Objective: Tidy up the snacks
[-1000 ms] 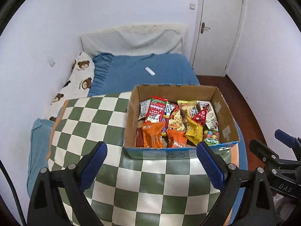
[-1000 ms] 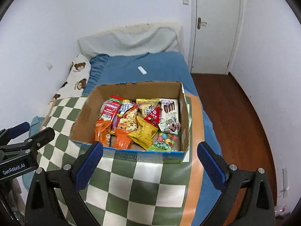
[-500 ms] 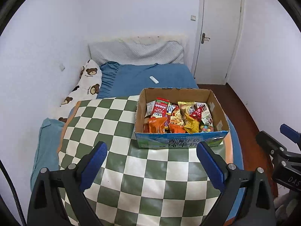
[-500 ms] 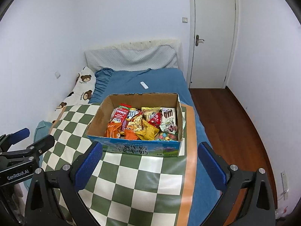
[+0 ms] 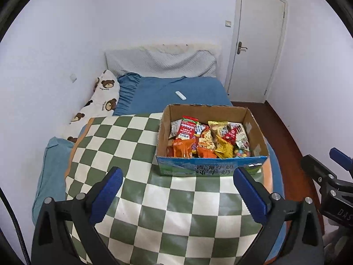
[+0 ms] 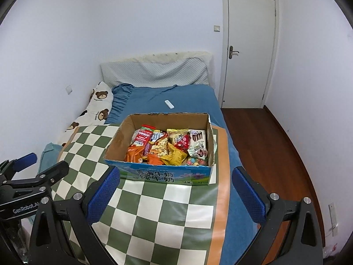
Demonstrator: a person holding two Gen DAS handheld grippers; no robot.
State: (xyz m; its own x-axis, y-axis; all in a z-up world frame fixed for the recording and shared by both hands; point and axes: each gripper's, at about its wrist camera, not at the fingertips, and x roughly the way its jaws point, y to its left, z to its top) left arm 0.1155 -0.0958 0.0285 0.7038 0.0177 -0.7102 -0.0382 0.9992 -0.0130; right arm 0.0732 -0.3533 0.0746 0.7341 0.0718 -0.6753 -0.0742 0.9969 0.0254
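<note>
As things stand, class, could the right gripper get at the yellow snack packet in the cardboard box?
Probably yes. The right gripper has its jaws wide apart and empty, the cardboard box has no lid, and the yellow snack packet lies on top near the front wall. Only that low wall stands between, so it must come in from above.

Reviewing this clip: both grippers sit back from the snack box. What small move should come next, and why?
Probably bring the right gripper forward to the box: all the snacks lie packed inside, and both it and the left gripper, jaws opening, hold nothing.
</note>
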